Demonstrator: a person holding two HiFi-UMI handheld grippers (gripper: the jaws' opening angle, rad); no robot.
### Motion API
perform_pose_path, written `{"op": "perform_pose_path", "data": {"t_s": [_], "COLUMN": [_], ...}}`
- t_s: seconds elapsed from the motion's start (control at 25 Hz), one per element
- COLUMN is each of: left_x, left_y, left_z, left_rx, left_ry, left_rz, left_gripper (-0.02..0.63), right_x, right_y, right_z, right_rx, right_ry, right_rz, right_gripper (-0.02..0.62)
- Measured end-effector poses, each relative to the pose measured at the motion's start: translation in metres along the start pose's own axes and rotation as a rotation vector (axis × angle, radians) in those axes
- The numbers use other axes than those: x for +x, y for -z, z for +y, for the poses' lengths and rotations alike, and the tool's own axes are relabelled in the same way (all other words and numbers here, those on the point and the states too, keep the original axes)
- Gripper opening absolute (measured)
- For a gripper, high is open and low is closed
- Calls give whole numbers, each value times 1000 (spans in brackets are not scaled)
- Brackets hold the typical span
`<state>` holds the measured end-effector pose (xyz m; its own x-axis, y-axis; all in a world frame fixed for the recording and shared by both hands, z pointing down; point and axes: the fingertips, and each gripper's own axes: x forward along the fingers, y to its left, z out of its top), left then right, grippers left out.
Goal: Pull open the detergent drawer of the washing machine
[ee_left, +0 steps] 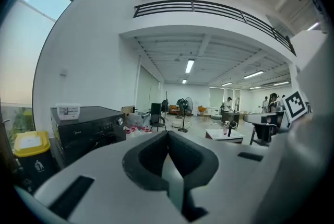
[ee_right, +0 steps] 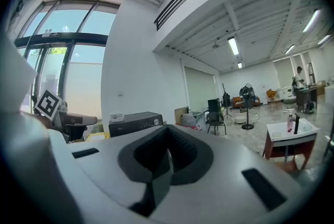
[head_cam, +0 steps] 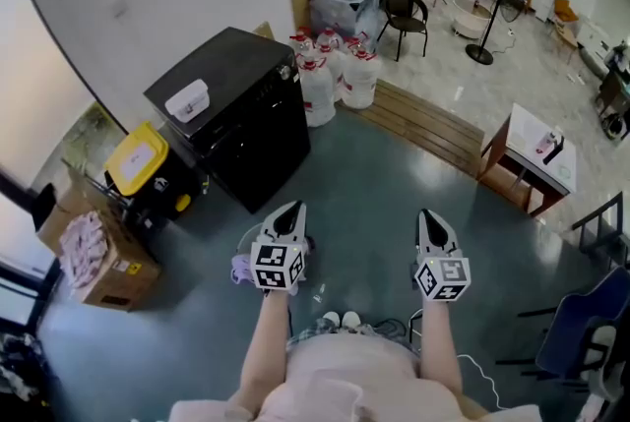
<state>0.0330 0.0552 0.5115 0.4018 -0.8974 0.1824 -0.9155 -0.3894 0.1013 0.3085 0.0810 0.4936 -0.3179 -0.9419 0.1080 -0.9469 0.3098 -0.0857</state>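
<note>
A black washing machine (head_cam: 241, 110) stands against the white wall at the upper left of the head view, with a small white box (head_cam: 187, 100) on its top. It also shows at the left in the left gripper view, washing machine (ee_left: 88, 131), and small in the right gripper view, washing machine (ee_right: 134, 122). Its control strip with a knob (head_cam: 286, 72) faces the room; the drawer front looks flush. My left gripper (head_cam: 287, 216) and right gripper (head_cam: 430, 225) are both shut and empty, held side by side well short of the machine.
A yellow-lidded bin (head_cam: 138, 159) and a cardboard box (head_cam: 94, 253) sit left of the machine. Water jugs (head_cam: 330, 71) stand to its right. A wooden platform (head_cam: 433, 125), a small table (head_cam: 532, 154), chairs and a fan fill the far right.
</note>
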Motion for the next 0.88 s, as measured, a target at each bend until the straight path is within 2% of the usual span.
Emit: {"op": "perform_pose_path", "data": {"t_s": [0.52,0.76,0.8,0.88], "left_x": [1,1,1,1], "left_y": [6,5,5,4], "left_z": [-6,-11,-12,-13], "left_rx": [-11,-21,-23,-32], "left_ry": [43,67,70,83], "left_rz": [5,-3,-6,-10], "left_gripper": [28,29,29,38], "right_x": [0,1,1,2], "right_y": [3,3,3,4], "right_z": [3,10,10,12], "right_rx": [23,43,51,71], "right_ry": [13,-18,-26,-39], "right_rz": [12,3,0,-2], "right_gripper": [15,17,37,124]}}
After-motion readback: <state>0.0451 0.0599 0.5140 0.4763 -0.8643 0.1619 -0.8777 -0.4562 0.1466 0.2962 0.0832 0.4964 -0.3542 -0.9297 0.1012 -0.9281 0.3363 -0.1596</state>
